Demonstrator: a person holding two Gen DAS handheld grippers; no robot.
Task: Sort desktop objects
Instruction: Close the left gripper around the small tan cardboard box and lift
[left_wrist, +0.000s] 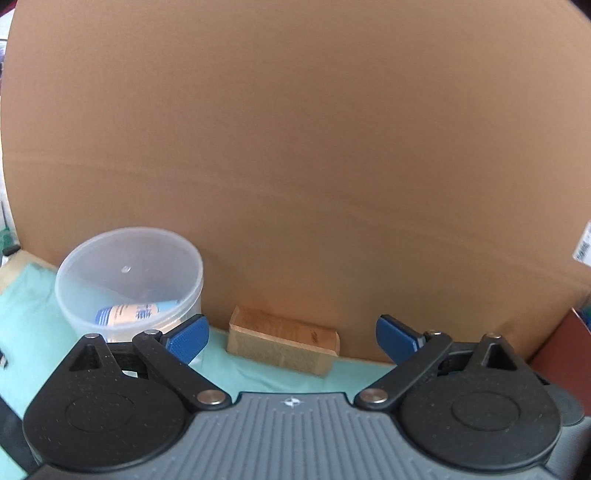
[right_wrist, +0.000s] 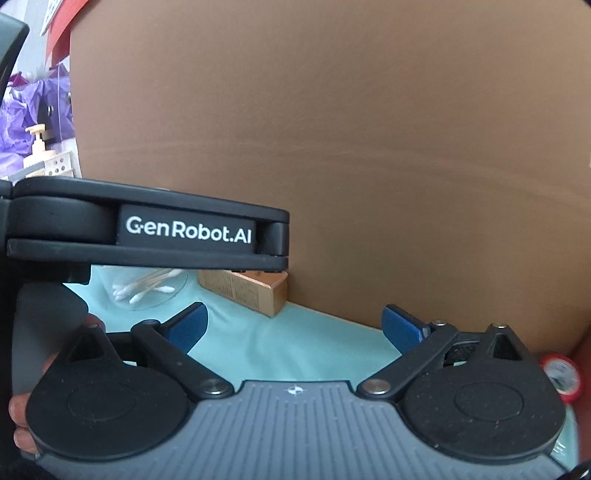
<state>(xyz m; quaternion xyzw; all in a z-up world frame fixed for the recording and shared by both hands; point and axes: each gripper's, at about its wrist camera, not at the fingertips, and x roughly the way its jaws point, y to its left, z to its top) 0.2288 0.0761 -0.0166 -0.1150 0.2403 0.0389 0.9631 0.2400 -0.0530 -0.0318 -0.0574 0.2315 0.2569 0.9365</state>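
In the left wrist view my left gripper (left_wrist: 291, 338) is open and empty, low over a mint-green cloth (left_wrist: 33, 306). A small tan box (left_wrist: 282, 345) lies on the cloth just ahead between the fingers, against a cardboard wall (left_wrist: 295, 147). A clear plastic tub (left_wrist: 129, 280) with a blue-and-white labelled item inside stands to its left. In the right wrist view my right gripper (right_wrist: 293, 328) is open and empty. The left gripper's black body (right_wrist: 147, 229) crosses the view at left. The tan box (right_wrist: 247, 291) and a clear container of cotton swabs (right_wrist: 147, 290) lie beyond.
The big cardboard wall (right_wrist: 369, 147) closes off the far side in both views. A red-rimmed round object (right_wrist: 561, 374) sits at the right. A red-brown box (left_wrist: 565, 354) stands at the right edge. A pump bottle (right_wrist: 37, 147) and purple items are far left.
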